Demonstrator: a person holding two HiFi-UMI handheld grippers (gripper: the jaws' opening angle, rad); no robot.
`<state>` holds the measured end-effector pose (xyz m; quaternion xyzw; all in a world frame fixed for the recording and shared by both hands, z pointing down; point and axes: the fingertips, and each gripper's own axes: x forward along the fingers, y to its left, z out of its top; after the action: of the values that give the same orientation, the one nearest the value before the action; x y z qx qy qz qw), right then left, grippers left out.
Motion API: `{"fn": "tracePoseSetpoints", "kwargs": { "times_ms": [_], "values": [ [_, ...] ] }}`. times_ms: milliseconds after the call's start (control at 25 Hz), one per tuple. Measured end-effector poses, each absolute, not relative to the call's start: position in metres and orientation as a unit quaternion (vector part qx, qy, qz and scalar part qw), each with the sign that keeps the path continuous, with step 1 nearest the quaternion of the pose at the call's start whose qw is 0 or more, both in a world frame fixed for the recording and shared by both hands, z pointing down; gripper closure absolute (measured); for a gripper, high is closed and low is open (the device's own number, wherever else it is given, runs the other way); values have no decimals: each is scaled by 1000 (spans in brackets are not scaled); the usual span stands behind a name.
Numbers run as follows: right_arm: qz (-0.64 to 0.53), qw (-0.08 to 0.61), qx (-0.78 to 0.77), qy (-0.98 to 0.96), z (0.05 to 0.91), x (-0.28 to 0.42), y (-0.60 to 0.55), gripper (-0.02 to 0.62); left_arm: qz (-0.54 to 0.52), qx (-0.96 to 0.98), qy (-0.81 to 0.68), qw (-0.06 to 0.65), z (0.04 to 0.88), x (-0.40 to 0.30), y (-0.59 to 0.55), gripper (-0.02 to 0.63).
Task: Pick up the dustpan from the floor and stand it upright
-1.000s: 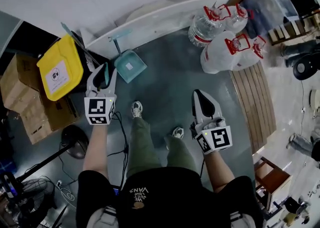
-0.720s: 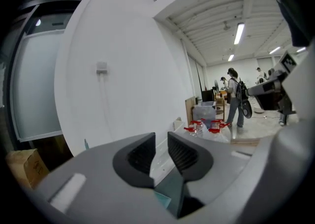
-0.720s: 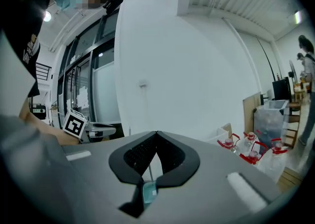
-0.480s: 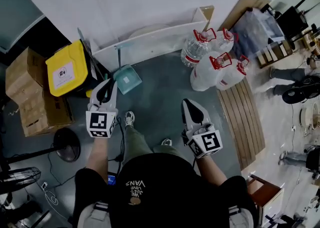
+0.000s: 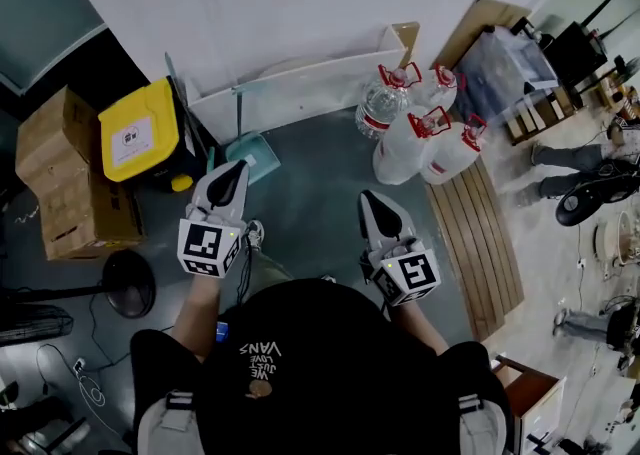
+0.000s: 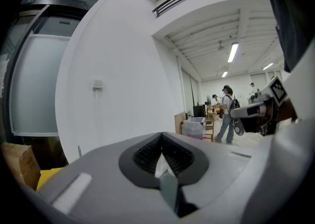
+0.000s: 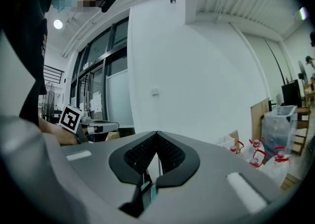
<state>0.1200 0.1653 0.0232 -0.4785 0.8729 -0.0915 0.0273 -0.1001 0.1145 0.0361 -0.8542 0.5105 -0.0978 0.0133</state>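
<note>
The right gripper (image 5: 368, 200) is hovering clenched and empty, well right of the dustpan (image 5: 260, 153). The left gripper (image 5: 234, 170), jaws just closing on nothing, is hanging just short of it. The dustpan is resting on the floor, leaning against the white panel (image 5: 300, 85) behind it.

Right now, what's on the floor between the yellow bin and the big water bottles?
The teal dustpan, by the long white board; the rest is bare grey floor. The head view shows it.

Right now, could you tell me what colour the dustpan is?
The dustpan is teal, clearest in the head view.
</note>
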Motion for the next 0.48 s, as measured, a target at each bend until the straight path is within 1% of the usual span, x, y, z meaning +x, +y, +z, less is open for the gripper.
{"fn": "tracePoseSetpoints", "kwargs": {
  "times_ms": [240, 480],
  "values": [
    [-95, 22, -465, 880, 33, 126, 182, 594, -89, -863, 497, 9, 37, -77, 148, 554],
    [-107, 10, -449, 887, 44, 125, 194, 594, -84, -863, 498, -5, 44, -69, 171, 554]
  ]
}}
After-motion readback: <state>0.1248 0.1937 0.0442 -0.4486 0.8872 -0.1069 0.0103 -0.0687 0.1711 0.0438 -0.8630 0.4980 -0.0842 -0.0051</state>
